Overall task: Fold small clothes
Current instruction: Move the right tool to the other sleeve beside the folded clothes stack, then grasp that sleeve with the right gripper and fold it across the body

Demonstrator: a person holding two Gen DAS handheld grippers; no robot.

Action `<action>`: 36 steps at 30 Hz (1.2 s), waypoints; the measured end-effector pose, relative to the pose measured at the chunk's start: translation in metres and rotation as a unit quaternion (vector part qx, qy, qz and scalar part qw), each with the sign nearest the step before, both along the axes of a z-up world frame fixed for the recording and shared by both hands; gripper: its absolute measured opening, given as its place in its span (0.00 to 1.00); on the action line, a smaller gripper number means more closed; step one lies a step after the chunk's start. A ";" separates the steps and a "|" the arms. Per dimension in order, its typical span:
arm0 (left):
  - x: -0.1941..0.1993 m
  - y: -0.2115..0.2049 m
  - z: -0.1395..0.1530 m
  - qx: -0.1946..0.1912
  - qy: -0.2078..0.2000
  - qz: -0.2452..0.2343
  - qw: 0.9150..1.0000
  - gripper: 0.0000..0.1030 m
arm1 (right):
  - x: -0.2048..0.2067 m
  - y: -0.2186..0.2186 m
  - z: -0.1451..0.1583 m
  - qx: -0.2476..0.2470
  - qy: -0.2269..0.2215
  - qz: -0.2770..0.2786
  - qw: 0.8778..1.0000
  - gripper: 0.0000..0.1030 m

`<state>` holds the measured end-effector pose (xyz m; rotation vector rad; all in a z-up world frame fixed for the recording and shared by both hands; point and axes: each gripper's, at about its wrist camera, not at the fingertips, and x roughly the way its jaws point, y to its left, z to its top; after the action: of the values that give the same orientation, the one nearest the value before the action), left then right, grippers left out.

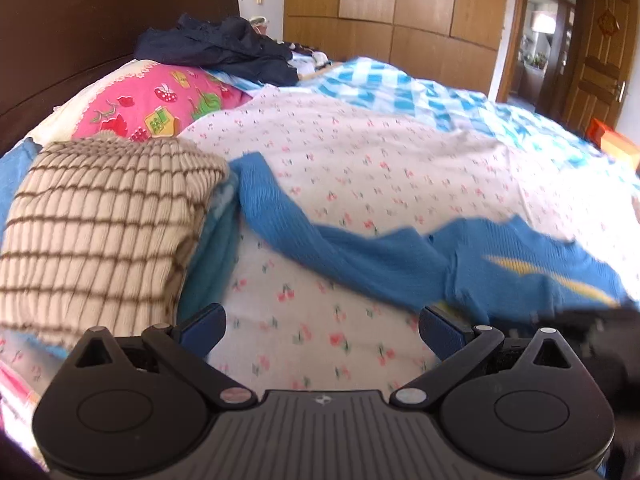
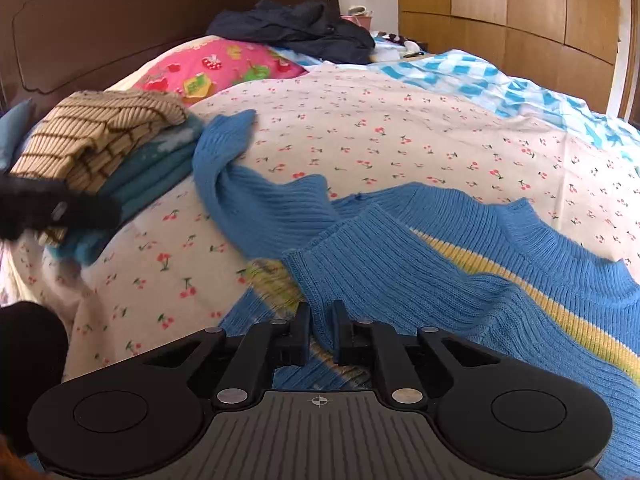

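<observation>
**Blue sweater pinched by the right gripper, left gripper empty**

A cherry-print bedspread (image 2: pixel 400 132) covers the bed, with a dark headboard (image 2: pixel 120 20) at the far left and a wooden wardrobe (image 2: pixel 520 0) at the far right. A blue knit sweater (image 2: pixel 440 264) with a yellow stripe lies spread across the near right of the bedspread, one sleeve trailing away to the far left toward a stack of folded clothes (image 2: pixel 120 152) topped by a beige striped knit. Beyond the stack sits a pink pillow (image 2: pixel 224 64) and a dark garment (image 2: pixel 296 28).

The right gripper (image 2: pixel 321 336) has its fingers drawn close together, clamped on a fold of the sweater's near ribbed edge.

The left gripper (image 1: pixel 322 330) holds its fingers wide apart over bare bedspread; the sweater lies just beyond and to the right of its right fingertip, with nothing between the pads.
</observation>
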<state>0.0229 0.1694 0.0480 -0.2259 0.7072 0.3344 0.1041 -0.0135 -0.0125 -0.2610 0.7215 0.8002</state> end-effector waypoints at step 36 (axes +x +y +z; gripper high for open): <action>0.062 0.018 -0.062 -0.077 0.027 0.106 0.991 0.69 | 0.160 0.181 0.019 0.084 0.204 0.063 0.973 0.22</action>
<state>0.0845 0.1878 -0.0138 -0.4414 0.7642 0.4905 0.2640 0.1674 0.0065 0.0157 1.0238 1.0450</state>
